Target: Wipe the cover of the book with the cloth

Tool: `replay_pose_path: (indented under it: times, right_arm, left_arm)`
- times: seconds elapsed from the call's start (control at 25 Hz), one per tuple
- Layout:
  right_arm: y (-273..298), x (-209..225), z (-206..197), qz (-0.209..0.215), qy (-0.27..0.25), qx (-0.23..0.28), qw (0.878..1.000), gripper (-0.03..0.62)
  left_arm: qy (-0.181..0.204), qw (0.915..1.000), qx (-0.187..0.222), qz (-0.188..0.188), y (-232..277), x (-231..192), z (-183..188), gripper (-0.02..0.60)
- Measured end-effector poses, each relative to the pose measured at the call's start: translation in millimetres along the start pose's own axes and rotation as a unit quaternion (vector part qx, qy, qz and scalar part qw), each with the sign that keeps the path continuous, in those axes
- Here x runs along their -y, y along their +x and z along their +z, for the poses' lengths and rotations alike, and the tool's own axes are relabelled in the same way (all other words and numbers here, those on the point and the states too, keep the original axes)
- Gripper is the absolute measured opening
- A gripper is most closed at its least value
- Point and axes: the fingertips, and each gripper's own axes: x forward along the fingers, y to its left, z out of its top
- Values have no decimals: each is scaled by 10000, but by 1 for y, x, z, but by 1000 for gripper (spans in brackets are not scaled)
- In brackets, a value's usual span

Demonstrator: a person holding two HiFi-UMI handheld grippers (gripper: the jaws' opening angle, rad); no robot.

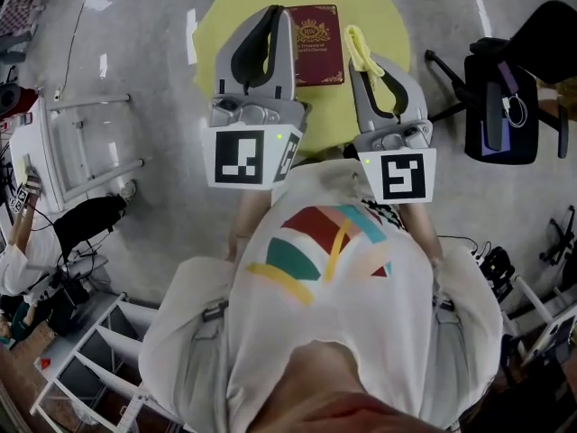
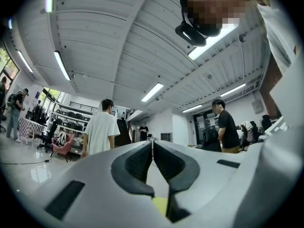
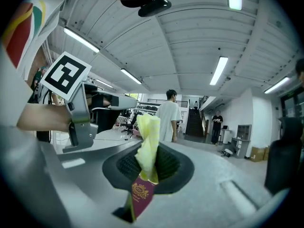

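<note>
Since the book (image 1: 315, 45) is a slim hardcover lying flat, expect it to be stiff but light. It will probably skate across the table (image 1: 212, 39) under a sideways stroke, and the glossy cover looks slippery. You would do best to pin it at a corner or along the nine o'clock edge, clear of the wiping path, rather than try to lift it.

The cover is dark red with a gold crest near its top, a gold border and gold lettering too small to read. It lies at twelve o'clock in the head view, on the far half of the round yellow table, long side running away from you.

The cloth (image 1: 358, 48) is yellow, soft and limp. It is bunched between the jaws of your right gripper (image 1: 368, 61), which are clamped on it with a tail poking past the tips. It sits at three o'clock from the book, just beside that edge, not on the cover.

Your left gripper (image 1: 278, 12) has its jaws pressed together on nothing, tips near the book's nine o'clock edge.
</note>
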Motion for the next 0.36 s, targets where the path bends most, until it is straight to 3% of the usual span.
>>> replay_pose_path:
  times: [0.36]
  right_arm:
    - [-12,31,1,-338,-103,113,9993,31]
  left_arm:
    - [236,9997,58,-45,5,16,5,17]
